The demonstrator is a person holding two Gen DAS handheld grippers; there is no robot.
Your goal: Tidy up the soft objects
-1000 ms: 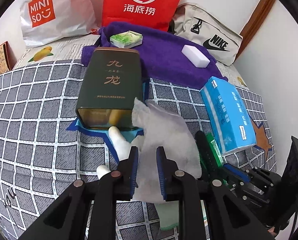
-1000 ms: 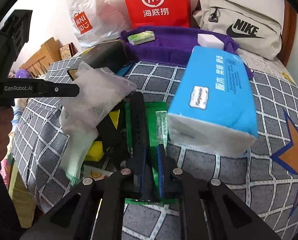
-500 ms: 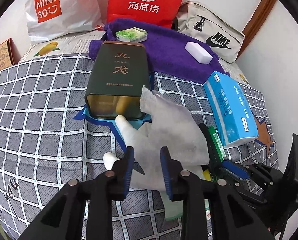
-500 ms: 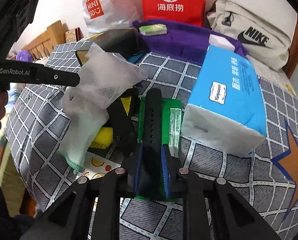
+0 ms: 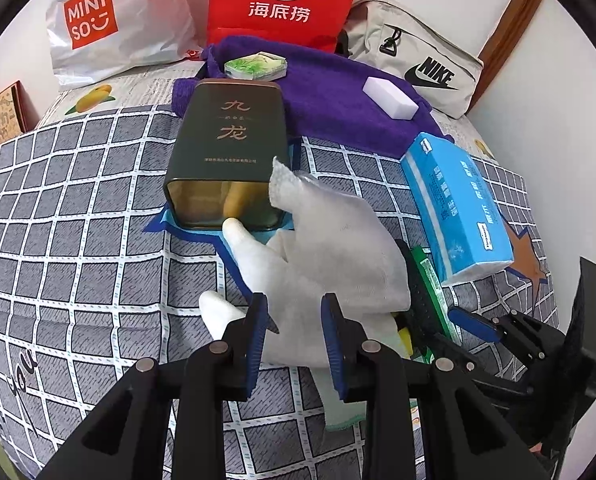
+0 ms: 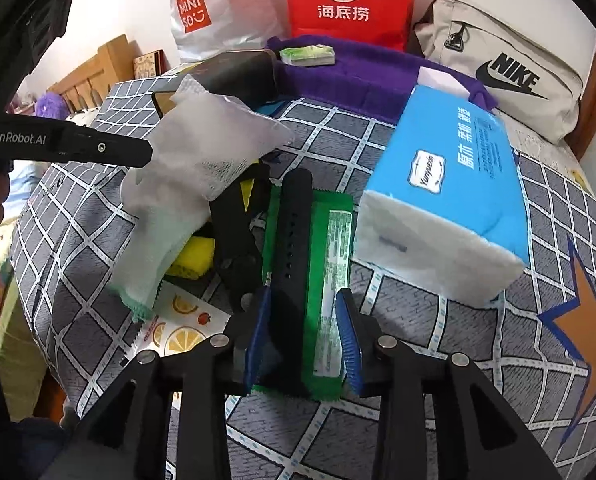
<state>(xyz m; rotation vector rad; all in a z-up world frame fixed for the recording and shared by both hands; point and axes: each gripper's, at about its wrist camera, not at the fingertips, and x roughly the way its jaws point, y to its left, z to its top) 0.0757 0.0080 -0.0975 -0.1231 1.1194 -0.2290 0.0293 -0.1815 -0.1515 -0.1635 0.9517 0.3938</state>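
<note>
Nearest the right wrist camera, the right gripper (image 6: 304, 334) stands with its jaws apart, straddling the near end of a black strap (image 6: 293, 236) that lies along a green packet (image 6: 330, 272); the pads flank the strap without pinching it, so it looks lined up for a grasp, not yet made. In the left wrist view the left gripper (image 5: 293, 340) is likewise spread, its pads to either side of the cuff end of a white glove (image 5: 318, 264) with daylight between pad and cloth, so nothing is clamped there either. The glove is draped in a loose heap over the clutter on the checked bedspread (image 5: 77, 240), one finger reaching to the mouth of the dark tin (image 5: 229, 152), which lies on its side with the opening toward the camera; that placing suggests the tin may serve as the bin for small soft things, though this is a guess. Under the glove's edge a yellow sponge (image 6: 191, 258) peeps out. Right of the strap lies a blue tissue pack (image 6: 450, 196). Beyond, a purple towel (image 5: 330, 96) carries a white foam block (image 5: 390, 98) and a small green packet (image 5: 255, 65), laid out apart as if waiting their turn. Furthest back, against the wall, stand the bags.
</note>
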